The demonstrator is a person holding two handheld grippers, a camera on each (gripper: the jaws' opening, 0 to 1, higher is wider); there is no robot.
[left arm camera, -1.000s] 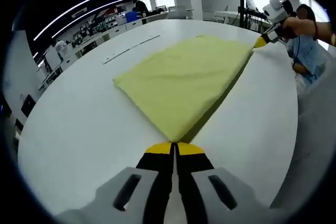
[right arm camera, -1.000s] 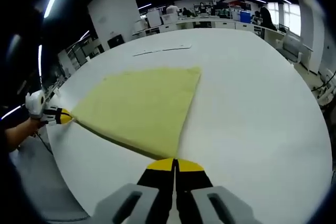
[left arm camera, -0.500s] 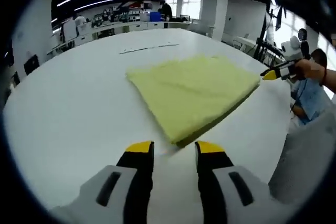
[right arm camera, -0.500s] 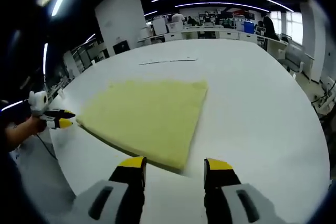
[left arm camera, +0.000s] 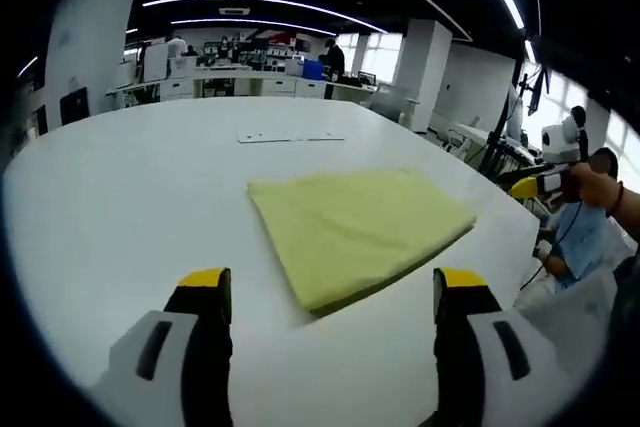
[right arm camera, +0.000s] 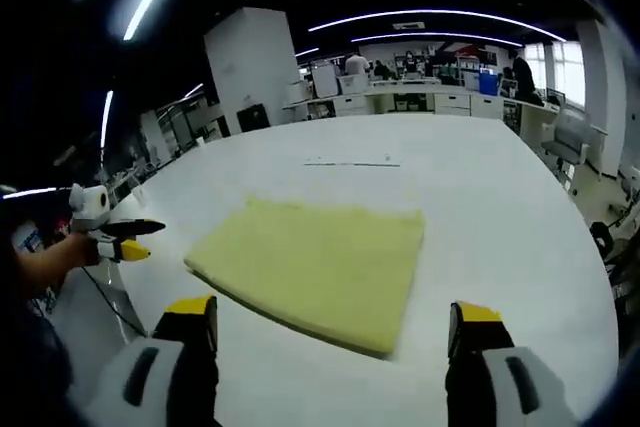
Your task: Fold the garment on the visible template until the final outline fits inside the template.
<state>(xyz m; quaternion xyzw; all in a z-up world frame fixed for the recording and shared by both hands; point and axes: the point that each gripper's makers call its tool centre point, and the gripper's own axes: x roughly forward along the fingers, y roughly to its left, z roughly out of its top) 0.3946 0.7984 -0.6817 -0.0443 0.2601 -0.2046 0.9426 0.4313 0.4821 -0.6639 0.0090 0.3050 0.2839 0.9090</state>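
1. Left gripper view: the left tongs [left arm camera: 335, 292] stand wide open and hold nothing, their yellow-tipped jaws spread to either side of the near corner of the folded yellow garment [left arm camera: 355, 229], which they do not touch.
2. The garment lies flat on the white table [left arm camera: 110, 197] as a compact, roughly square pad, back from the near edge and nearer the table's right edge, where a person's hand carries the right tongs [left arm camera: 527, 187] off the cloth; whether those are open cannot be told from this view.
3. A thin pale strip [left arm camera: 290, 137] lies on the table toward its far edge, well apart from the garment; whether it belongs to the template is unclear.
4. Right gripper view: the right tongs [right arm camera: 335, 322] are likewise wide open and empty, jaws apart above the table's near edge, short of the garment [right arm camera: 315, 267].
5. The left tongs [right arm camera: 125, 247] show at the table's left edge, clear of the cloth.
6. No template outline can be made out under or around the garment, so the fit cannot be checked. Judged from the neat square fold and both tongs released, the folding looks finished or close to it.
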